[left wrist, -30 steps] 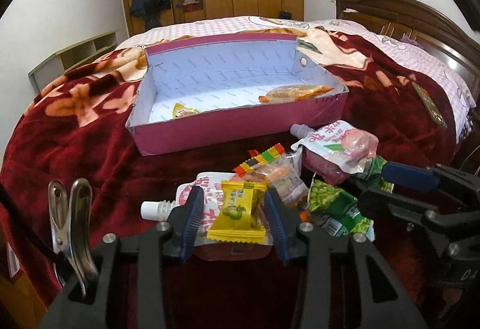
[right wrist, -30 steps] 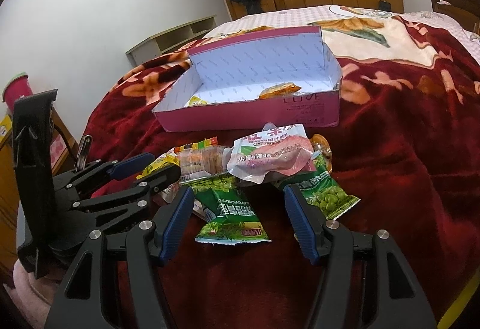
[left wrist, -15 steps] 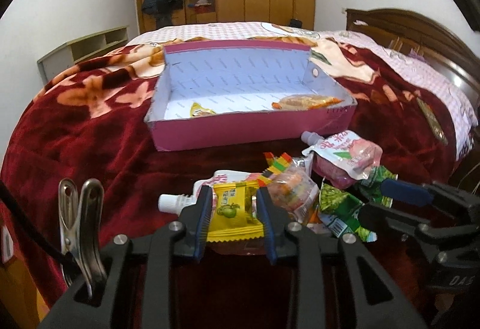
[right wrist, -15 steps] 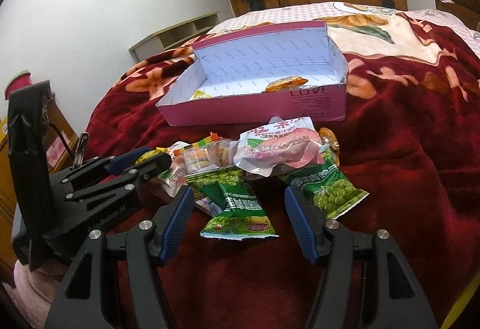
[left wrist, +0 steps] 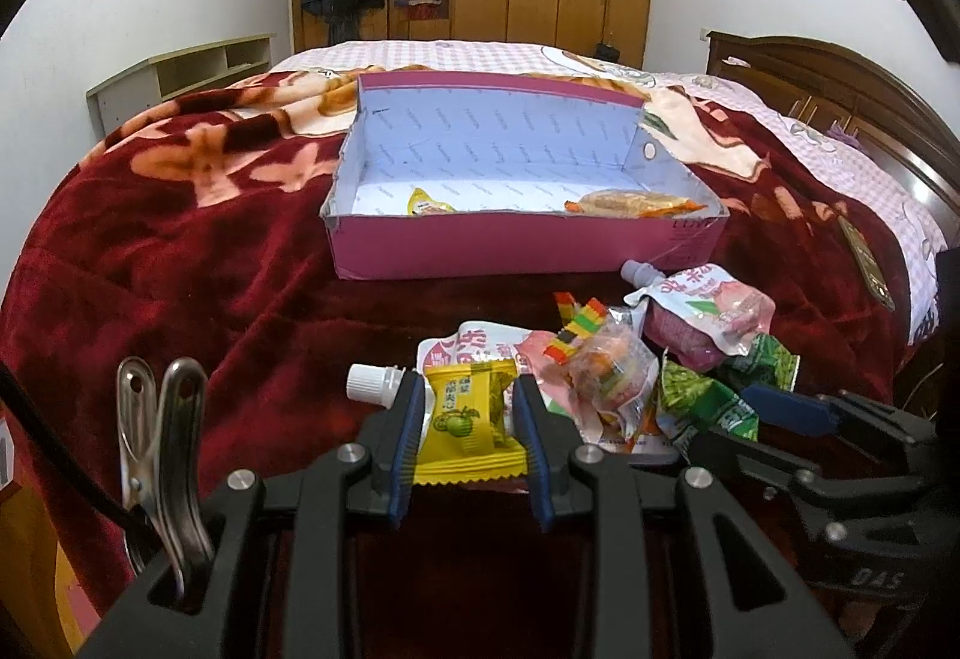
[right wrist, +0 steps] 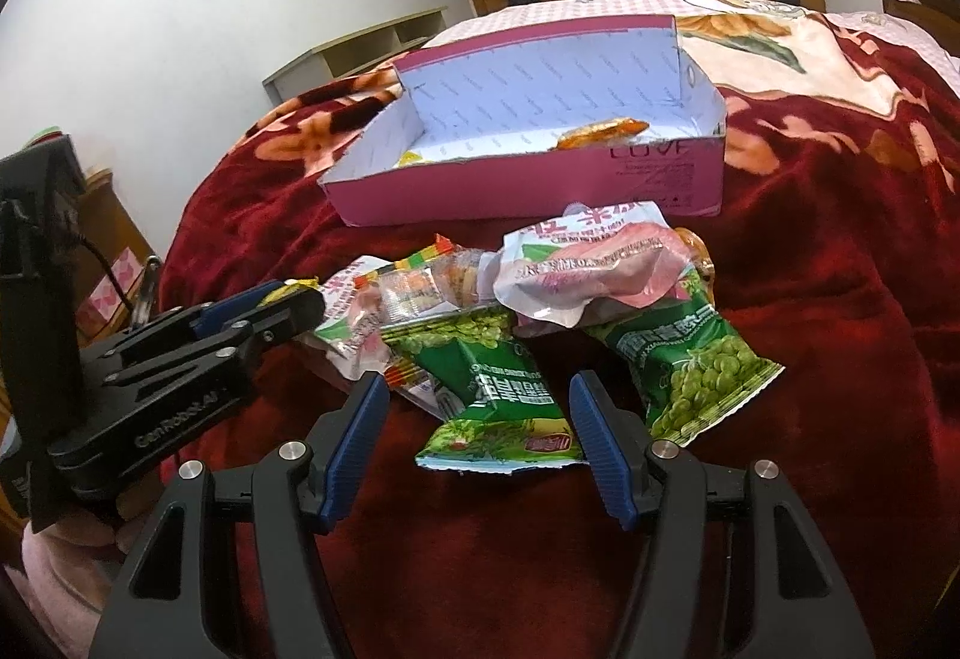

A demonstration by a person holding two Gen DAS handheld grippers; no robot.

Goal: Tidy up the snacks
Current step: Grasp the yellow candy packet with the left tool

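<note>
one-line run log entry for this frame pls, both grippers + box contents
left hand-held gripper: shut on yellow candy packet | right hand-held gripper: open, astride green pea packet | pink box: two snacks inside

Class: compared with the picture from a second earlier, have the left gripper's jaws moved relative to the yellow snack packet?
Yes. The left gripper's jaws have closed inward onto the yellow snack packet, which lay untouched between them earlier.

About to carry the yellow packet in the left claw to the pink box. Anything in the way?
Nothing visible blocks it. The left claw is shut on the yellow packet; bare red blanket lies between it and the pink box, whose near wall it must clear. The snack pile sits off to the right.
</note>
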